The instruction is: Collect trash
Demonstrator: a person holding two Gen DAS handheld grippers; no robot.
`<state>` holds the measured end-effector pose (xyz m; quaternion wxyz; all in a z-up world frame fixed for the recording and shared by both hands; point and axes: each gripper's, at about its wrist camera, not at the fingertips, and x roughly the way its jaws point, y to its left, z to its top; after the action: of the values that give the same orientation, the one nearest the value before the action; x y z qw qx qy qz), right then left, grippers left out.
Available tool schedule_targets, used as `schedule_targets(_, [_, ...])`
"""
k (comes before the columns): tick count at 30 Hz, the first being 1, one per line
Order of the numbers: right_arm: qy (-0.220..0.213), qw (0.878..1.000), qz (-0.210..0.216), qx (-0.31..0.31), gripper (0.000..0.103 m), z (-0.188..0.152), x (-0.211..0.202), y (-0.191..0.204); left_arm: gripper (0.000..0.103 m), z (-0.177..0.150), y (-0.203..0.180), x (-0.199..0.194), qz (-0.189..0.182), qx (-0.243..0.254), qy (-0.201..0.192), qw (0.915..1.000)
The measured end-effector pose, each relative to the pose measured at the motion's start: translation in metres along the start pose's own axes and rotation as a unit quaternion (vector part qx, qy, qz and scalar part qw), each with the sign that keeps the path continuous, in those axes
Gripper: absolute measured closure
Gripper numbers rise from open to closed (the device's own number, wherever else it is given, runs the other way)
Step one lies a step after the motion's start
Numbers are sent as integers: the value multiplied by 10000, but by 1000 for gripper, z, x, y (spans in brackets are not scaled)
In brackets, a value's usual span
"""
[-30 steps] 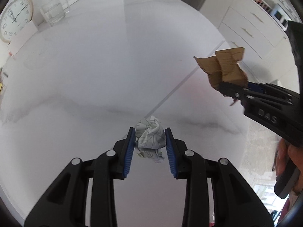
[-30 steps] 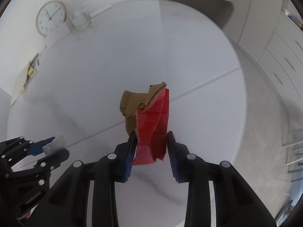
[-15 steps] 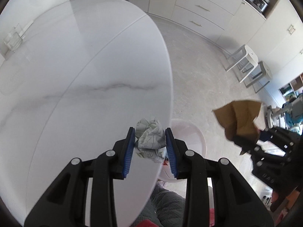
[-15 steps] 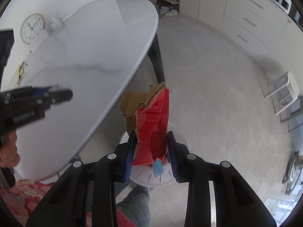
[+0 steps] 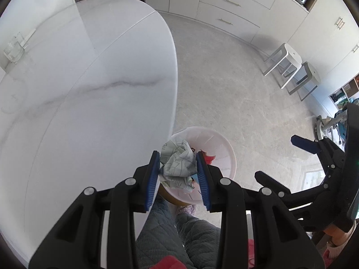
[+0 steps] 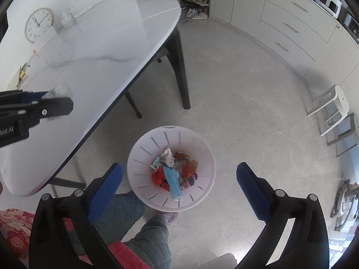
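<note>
Release on the right side: our right tongs are springing apart with nothing between the blue pads, where half a second ago they were pinching a red-and-brown scrap of card. We are hanging straight over the white bin on the floor, and down in it sits a heap of red, blue and pale litter. We reckon the dropped scrap is among those red and brown bits, though from up here we cannot pick it out for certain.

That is one piece delivered, then. Now to the other hand. Our left tongs sit narrow, clamped on the crumpled printed paper ball, pads pressing both flanks. A second ago that ball was over the marble tabletop; now we have carried it past the edge, and the bin's pale rim shows right behind it. In the right wrist view, though, the left tongs look to be more over the tabletop's edge than over the bin's mouth, so we would judge it needs a touch more travel before letting go, or the ball may clip the rim and roll off across the floor.

Ahead of us the tabletop shows no more scraps in these views, only a glass dish at the far end.
</note>
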<state>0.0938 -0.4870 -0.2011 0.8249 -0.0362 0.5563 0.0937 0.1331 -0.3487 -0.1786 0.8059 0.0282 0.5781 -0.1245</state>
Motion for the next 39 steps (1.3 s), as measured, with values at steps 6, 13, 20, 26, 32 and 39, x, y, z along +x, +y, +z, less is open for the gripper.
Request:
schedule_targets(6, [5, 9993, -183, 340, 2, -17, -8, -30, 70, 0, -32, 11, -248, 461, 113, 9986])
schedule_targets(13, [45, 9959, -481, 771, 2, -38, -21, -66, 15, 2, -69, 30, -258, 629, 215, 9975])
schedule_targets(20, [36, 9937, -509, 997, 2, -47, -24, -82, 8, 4, -76, 28, -42, 501, 268, 9984])
schedule_targets(26, [-69, 9951, -422, 889, 2, -42, -29, -77, 8, -1, -60, 14, 100, 234, 174, 9995])
schedule_targets(32, [-236, 9975, -272, 607, 2, -29, -41, -61, 8, -4, -42, -10, 250, -123, -16, 9996])
schedule_targets(39, [-481, 9980, -188, 378, 2, -11, -58, -29, 8, -19, -18, -48, 358, -478, -344, 9976])
